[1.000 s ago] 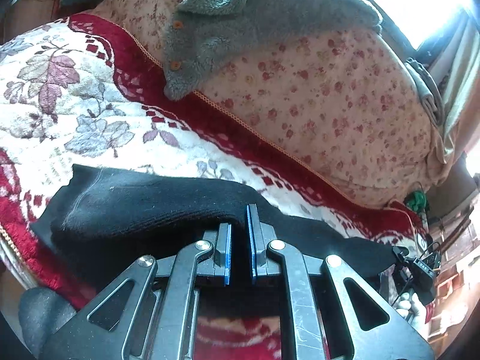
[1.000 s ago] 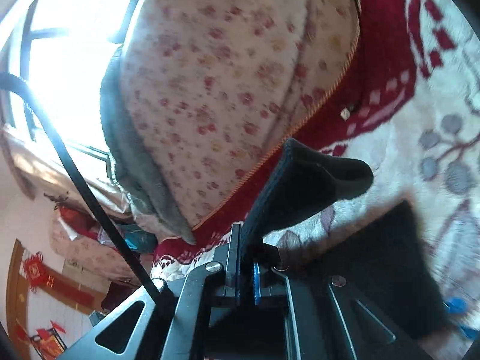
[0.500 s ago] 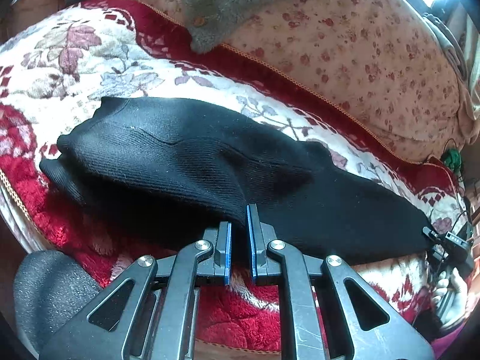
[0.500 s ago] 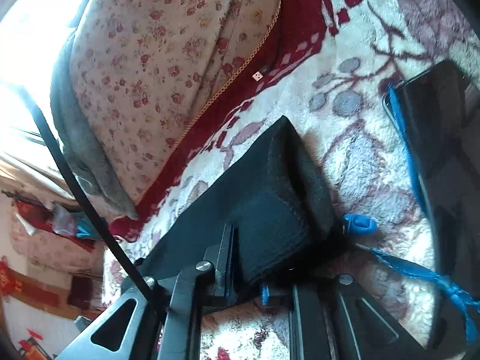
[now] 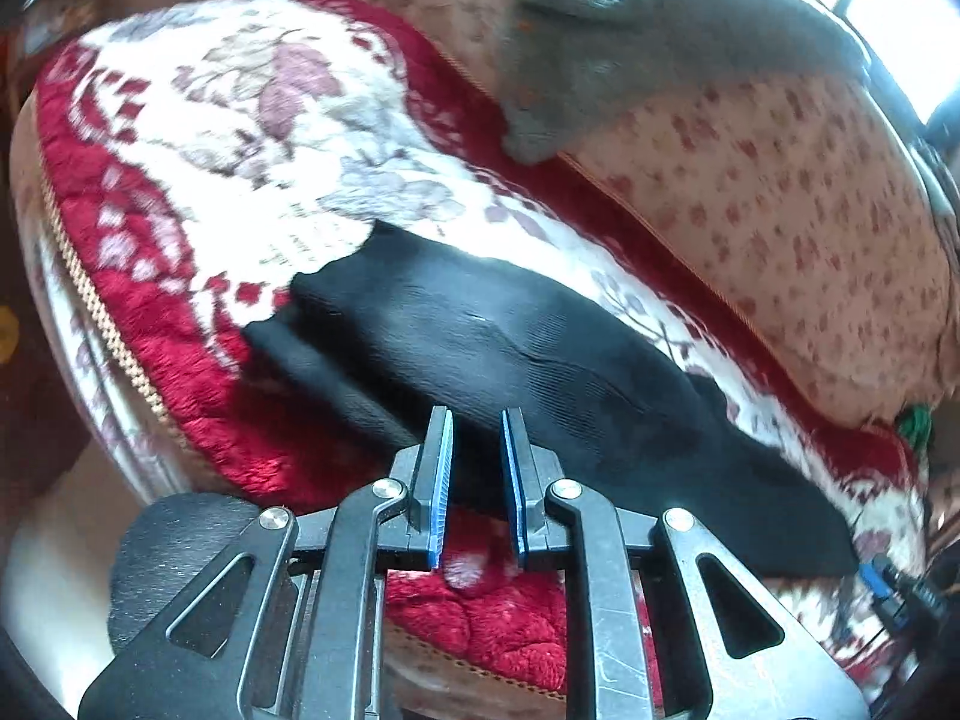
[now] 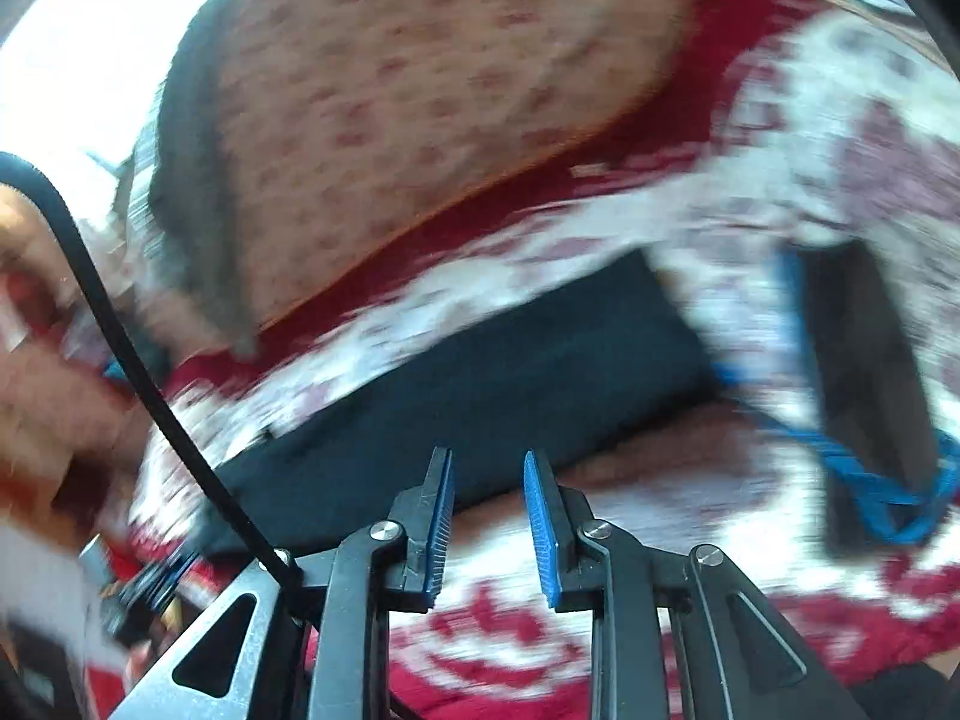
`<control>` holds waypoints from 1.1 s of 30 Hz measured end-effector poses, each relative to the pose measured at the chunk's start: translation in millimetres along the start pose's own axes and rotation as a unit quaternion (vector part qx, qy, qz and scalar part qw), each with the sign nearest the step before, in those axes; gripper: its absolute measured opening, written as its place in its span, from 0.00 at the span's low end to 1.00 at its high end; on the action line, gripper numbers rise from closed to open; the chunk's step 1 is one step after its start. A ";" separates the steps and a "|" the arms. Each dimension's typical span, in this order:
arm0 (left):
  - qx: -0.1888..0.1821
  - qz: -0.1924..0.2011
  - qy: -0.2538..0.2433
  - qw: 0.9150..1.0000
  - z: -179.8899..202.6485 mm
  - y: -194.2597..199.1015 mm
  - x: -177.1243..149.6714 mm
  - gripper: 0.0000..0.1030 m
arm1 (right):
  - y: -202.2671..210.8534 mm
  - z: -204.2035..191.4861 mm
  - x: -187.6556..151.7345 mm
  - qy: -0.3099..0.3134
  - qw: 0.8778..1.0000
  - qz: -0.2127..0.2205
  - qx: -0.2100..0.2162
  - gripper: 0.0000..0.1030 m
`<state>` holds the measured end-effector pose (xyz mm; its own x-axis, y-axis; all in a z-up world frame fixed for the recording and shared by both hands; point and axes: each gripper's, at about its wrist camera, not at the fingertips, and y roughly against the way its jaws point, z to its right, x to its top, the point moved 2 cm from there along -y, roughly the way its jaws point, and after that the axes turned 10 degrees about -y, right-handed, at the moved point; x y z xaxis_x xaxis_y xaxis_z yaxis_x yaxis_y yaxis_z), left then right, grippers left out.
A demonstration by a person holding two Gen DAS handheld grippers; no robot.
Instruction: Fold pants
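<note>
The black pants [image 5: 540, 378] lie folded lengthwise as a long strip on the red and white floral sofa cover [image 5: 252, 138]. My left gripper [image 5: 477, 420] is open and empty, its tips just at the near edge of the pants. In the right wrist view the pants [image 6: 510, 384] are a blurred dark strip ahead. My right gripper [image 6: 489, 459] is open and empty at their near edge.
A floral back cushion [image 5: 780, 210] runs behind the pants, with a grey fleece garment [image 5: 630, 42] draped on it. A dark phone-like slab with a blue cord [image 6: 870, 396] lies right of the pants. The sofa's front edge [image 5: 120, 360] drops off at left.
Both grippers have opened and let go of the pants. The pants now lie flat on the sofa. Both grippers have drawn back slightly; the right view is motion-blurred.
</note>
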<state>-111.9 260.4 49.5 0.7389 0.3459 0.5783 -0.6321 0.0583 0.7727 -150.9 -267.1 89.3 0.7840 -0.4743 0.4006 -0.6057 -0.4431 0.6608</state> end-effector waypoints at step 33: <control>0.012 -0.068 0.056 0.996 -67.3 -35.7 -2.4 0.43 | -371.5 -391.0 -108.5 0.402 0.856 -0.308 0.104 0.49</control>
<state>-106.9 320.5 2.9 0.7854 0.4390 0.4363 -0.5218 0.0904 0.8483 42.2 246.4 48.5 0.7526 0.5387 0.3787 0.0117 -0.5860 0.8103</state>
